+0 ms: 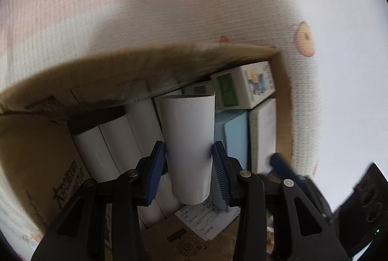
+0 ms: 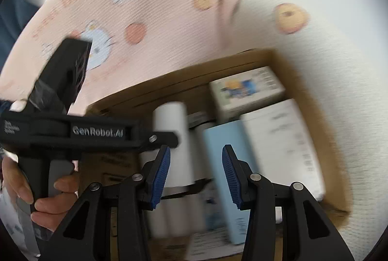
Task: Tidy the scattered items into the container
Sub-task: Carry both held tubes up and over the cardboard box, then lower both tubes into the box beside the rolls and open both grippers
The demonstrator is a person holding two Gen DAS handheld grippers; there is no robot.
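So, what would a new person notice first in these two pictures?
First, the white paper tube clamped in the left gripper, above the open cardboard box. Next, the boxes already packed inside, a light blue box among them. The right gripper hangs open over them, holding nothing.

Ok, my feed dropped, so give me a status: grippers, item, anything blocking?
Left gripper shut on white tube, over the cardboard box. Right gripper open, empty. Box crowded: white rolls, blue box.
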